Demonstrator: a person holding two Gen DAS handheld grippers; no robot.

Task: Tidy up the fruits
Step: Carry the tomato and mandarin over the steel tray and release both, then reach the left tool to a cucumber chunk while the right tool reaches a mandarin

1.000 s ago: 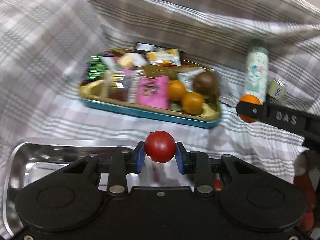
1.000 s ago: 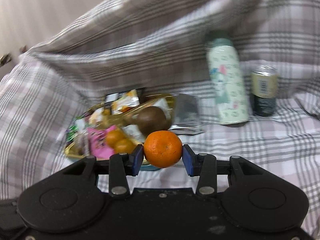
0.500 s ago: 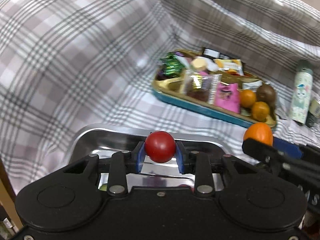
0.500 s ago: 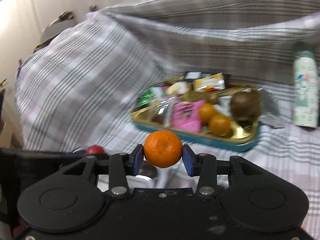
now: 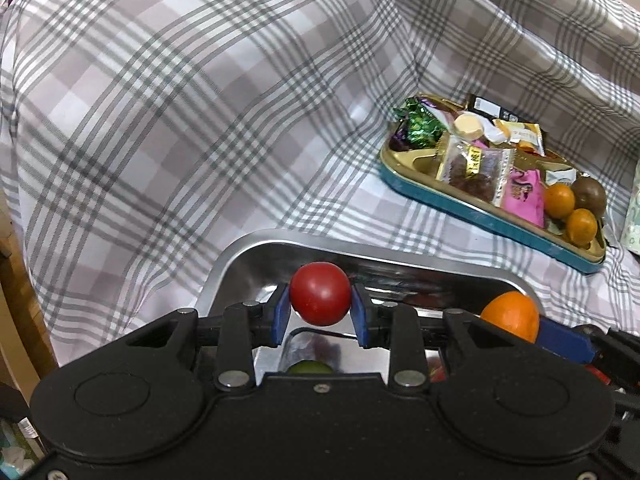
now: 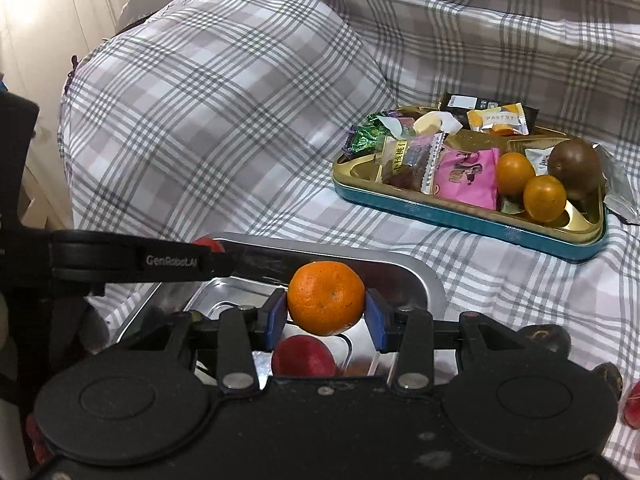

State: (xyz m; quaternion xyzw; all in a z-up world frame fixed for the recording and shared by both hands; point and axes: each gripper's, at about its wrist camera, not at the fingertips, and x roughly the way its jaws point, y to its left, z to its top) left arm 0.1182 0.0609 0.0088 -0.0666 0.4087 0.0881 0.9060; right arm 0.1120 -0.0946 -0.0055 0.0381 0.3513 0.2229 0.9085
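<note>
Surface: a grey-and-white plaid cloth covers the whole work area and rises in folds behind it, over a bulky shape at left. A pale wall or cabinet front stands beyond the cloth at far left.

On the cloth, near side: a steel tray, shiny, rounded corners. Inside it a red fruit and a green fruit are partly visible under the grippers; other contents cannot be made out.

Far side, right: a gold tray with teal wall, well apart from the steel tray. It holds wrapped snacks, two small orange fruits touching each other, and a brown kiwi just behind them. A pale bottle shows at the right edge of the left view.

Left gripper: jaws part-way open, blue pads pressed on both sides of a tomato, held above the steel tray's far end.

Right gripper: pads clamped on both sides of a mandarin, held above the steel tray, over the red fruit. In the left view the mandarin sits just right of the left gripper, over the tray's right rim.
</note>
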